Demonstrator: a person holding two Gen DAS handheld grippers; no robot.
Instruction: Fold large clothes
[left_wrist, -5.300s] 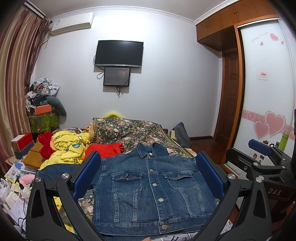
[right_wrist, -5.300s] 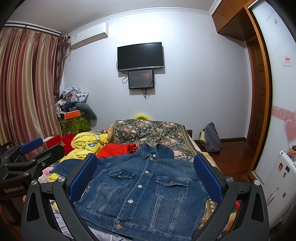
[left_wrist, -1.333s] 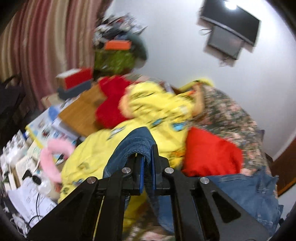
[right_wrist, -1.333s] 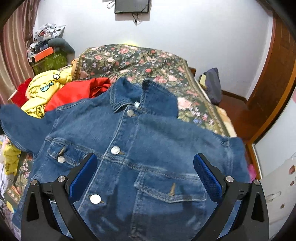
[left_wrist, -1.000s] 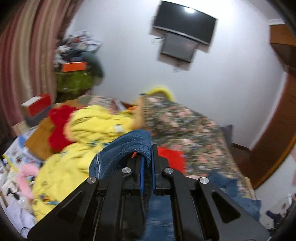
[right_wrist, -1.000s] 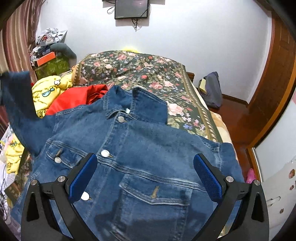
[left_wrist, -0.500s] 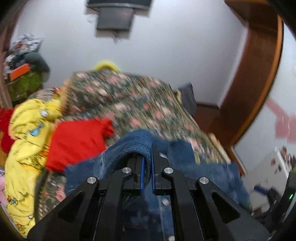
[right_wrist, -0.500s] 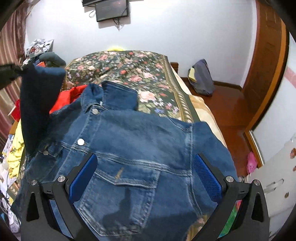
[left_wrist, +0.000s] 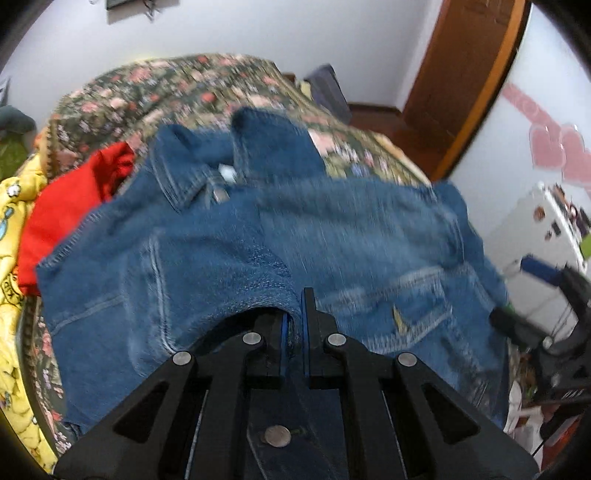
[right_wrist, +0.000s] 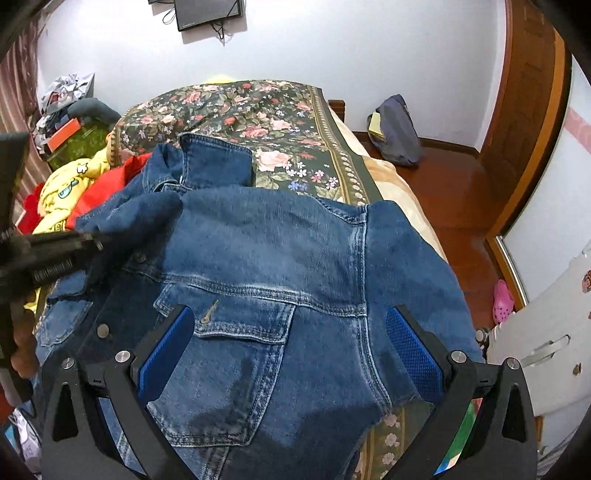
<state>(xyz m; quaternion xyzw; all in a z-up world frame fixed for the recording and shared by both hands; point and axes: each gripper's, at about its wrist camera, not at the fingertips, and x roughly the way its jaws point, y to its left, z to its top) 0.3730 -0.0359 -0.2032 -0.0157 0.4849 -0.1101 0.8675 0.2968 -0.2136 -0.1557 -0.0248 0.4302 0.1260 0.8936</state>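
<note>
1. We find the blue denim button-front jacket (right_wrist: 280, 266) lying front-up on the bed's dark floral-patterned bedspread (right_wrist: 236, 107), collar toward twelve o'clock in both views.
2. The left gripper (left_wrist: 293, 325) is clenched on the jacket's blue denim sleeve cuff (left_wrist: 258, 280), which is carried over the jacket's chest.
3. The right gripper (right_wrist: 290, 350) stands released above the lower jacket, its blue-padded fingers (right_wrist: 413, 347) wide apart with nothing between them.
4. Only the right wrist view shows the left gripper from outside, entering at nine o'clock with denim bunched at its tip, and part of the hand (right_wrist: 22, 347) holding it.
5. Only the left wrist view shows the right gripper's blue pad, at three o'clock, blurred.
6. We note a crumpled red garment (left_wrist: 70, 206) and a yellow printed garment (right_wrist: 70, 184) at about ten o'clock, beside the jacket's shoulder.
</note>
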